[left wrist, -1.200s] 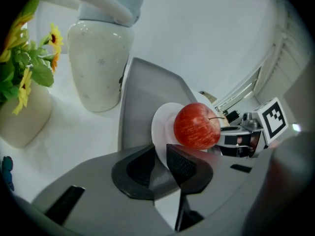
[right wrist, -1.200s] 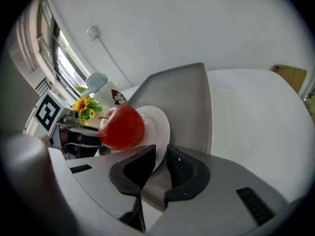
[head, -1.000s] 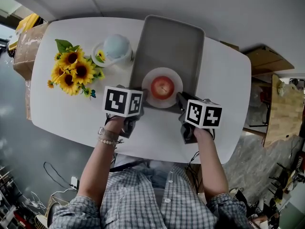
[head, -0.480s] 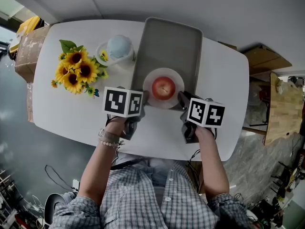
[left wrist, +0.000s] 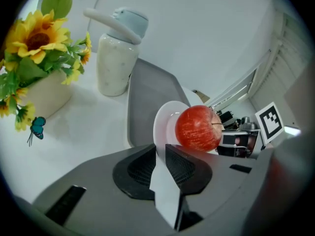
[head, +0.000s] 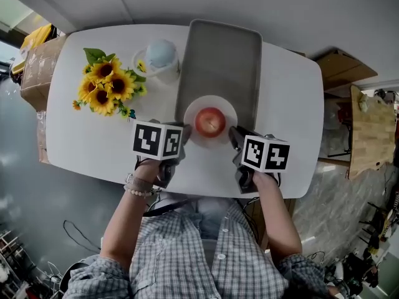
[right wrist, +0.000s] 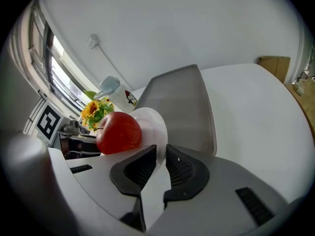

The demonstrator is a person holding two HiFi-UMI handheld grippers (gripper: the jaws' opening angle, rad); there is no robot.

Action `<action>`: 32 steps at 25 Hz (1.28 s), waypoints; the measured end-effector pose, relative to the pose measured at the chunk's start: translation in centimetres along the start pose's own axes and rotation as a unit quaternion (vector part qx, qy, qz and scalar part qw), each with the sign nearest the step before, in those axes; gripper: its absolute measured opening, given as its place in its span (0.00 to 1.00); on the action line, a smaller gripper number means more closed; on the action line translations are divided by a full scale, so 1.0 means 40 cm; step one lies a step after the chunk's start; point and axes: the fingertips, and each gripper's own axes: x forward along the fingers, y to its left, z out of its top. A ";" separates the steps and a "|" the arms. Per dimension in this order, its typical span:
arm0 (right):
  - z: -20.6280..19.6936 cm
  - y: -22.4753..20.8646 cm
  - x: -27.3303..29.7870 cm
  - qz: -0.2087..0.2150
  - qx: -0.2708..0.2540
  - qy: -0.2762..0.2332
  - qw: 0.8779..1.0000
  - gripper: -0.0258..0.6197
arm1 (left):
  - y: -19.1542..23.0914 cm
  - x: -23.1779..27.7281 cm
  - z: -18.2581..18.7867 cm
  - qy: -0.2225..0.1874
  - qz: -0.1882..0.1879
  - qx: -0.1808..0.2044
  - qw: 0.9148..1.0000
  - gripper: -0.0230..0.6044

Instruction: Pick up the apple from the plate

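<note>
A red apple [head: 210,121] rests on a small white plate [head: 225,107] at the near end of a grey tray [head: 219,61]. My left gripper [head: 185,130] is shut on the plate's left rim, and my right gripper [head: 232,131] is shut on its right rim. In the left gripper view the plate [left wrist: 165,124] edge runs between the jaws of the left gripper [left wrist: 160,154], with the apple [left wrist: 198,128] just beyond. The right gripper view shows the same: the plate [right wrist: 153,123] pinched in the right gripper [right wrist: 161,154], the apple [right wrist: 118,132] to the left.
The white table [head: 293,104] also carries a bunch of sunflowers [head: 107,87] in a white pot and a pale lidded bottle [head: 159,56] to the tray's left. Cardboard boxes [head: 340,67] and a wooden board stand off the table's right side.
The plate with the apple has shifted a little toward the person, both grippers staying on its rims.
</note>
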 end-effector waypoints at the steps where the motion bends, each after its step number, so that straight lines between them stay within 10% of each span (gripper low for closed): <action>1: -0.015 0.006 -0.003 -0.001 0.002 0.002 1.000 0.15 | 0.001 -0.006 -0.013 0.003 -0.002 0.001 1.000 0.14; 32: -0.322 0.085 0.045 -0.006 0.031 0.062 0.998 0.14 | 0.110 -0.024 -0.280 0.100 -0.006 0.043 0.994 0.14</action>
